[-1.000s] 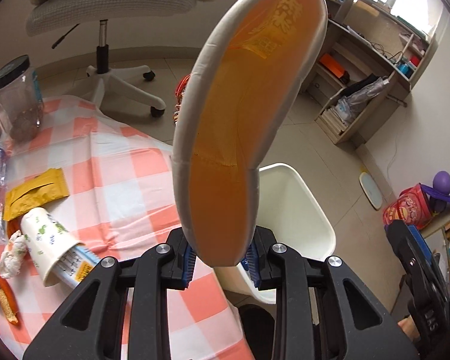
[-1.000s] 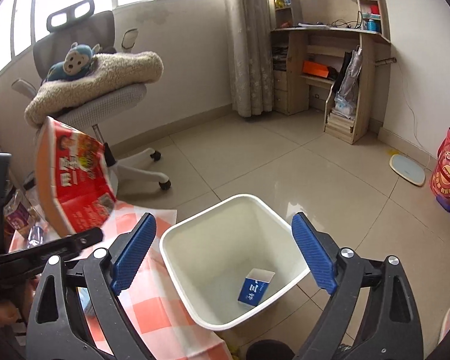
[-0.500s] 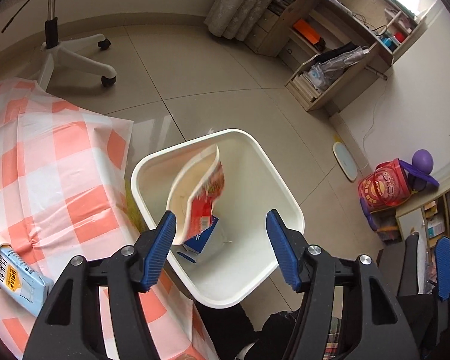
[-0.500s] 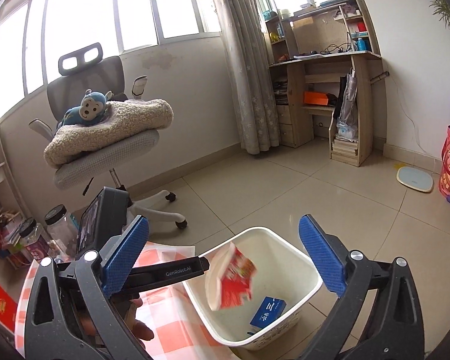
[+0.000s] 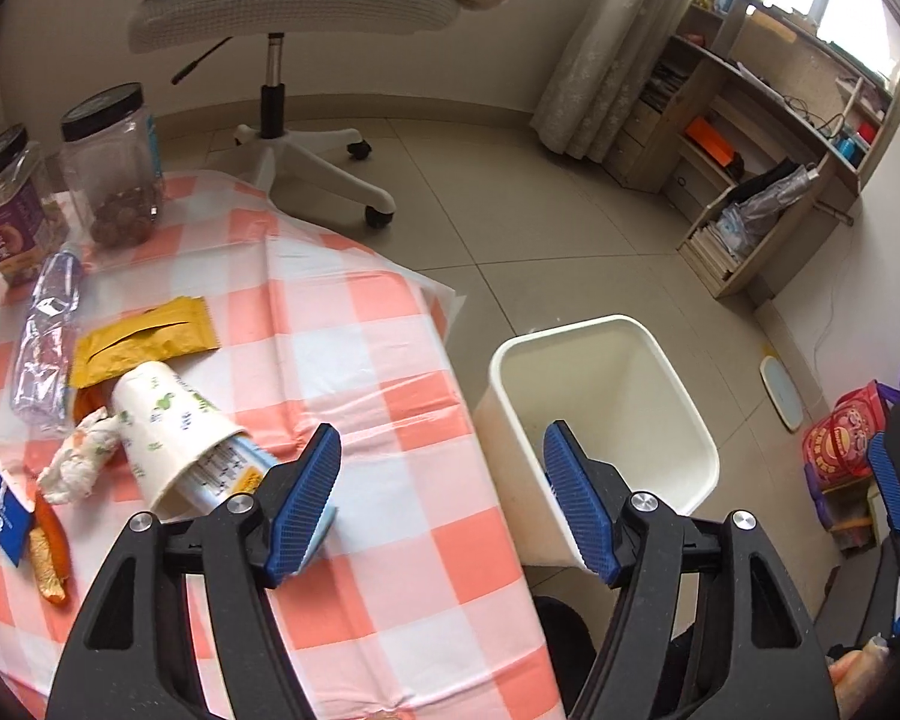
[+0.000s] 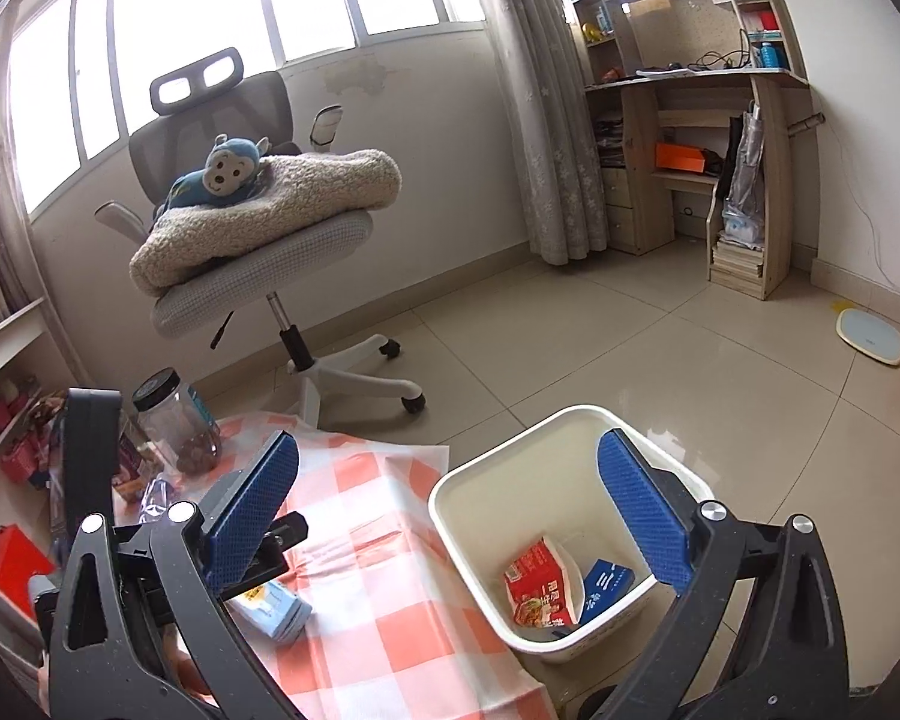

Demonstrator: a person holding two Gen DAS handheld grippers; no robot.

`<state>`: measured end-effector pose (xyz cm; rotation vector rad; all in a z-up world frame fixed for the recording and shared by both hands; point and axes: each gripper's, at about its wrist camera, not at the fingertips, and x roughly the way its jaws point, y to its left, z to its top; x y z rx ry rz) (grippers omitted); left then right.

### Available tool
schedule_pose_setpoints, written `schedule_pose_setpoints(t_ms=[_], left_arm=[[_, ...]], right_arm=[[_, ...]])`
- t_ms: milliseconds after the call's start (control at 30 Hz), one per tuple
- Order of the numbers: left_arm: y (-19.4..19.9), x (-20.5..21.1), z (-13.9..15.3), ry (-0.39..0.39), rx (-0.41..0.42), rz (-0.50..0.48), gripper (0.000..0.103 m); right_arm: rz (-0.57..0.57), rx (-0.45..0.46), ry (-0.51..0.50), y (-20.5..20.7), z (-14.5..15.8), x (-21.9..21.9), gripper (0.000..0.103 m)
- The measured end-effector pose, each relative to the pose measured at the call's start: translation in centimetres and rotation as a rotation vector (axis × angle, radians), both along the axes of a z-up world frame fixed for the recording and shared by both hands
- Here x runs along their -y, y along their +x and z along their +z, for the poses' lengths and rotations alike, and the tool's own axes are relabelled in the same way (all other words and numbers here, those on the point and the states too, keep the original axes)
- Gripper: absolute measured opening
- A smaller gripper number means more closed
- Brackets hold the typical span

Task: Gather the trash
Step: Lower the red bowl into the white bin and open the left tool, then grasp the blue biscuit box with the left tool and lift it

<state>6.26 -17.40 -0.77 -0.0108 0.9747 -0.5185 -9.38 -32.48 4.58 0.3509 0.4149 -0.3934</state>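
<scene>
A white trash bin stands on the floor beside the checkered table; in the right wrist view it holds a red noodle bowl and a small blue box. My left gripper is open and empty above the table edge. Left of it lie a paper cup with a blue carton in it, a yellow packet, a crumpled tissue, a plastic bottle and a blue card. My right gripper is open and empty over the bin's near rim.
Two jars stand at the table's far left. An office chair with a blanket and a toy monkey stands behind the table. A wooden desk with shelves is at the right wall. A scale lies on the floor.
My left gripper opened and dropped the red noodle bowl into the bin, then swung back left over the table. The bowl now lies in the bin beside the blue box.
</scene>
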Motion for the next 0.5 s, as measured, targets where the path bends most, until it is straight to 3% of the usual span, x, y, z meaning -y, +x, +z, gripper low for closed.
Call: schedule_pose_setpoints(t_ms=[133, 500], left_arm=[[-1.0, -3.8, 0.6, 0.012, 0.020, 0.078, 0.077], [-2.4, -11.8, 2.7, 0.099, 0.111, 0.229, 0.084]], right_arm=[[0.066, -0.051, -0.013, 1.3, -0.3, -2.0, 0.096], [0.223, -0.206, -0.059, 4.9, -1.2, -7.0, 0.096]])
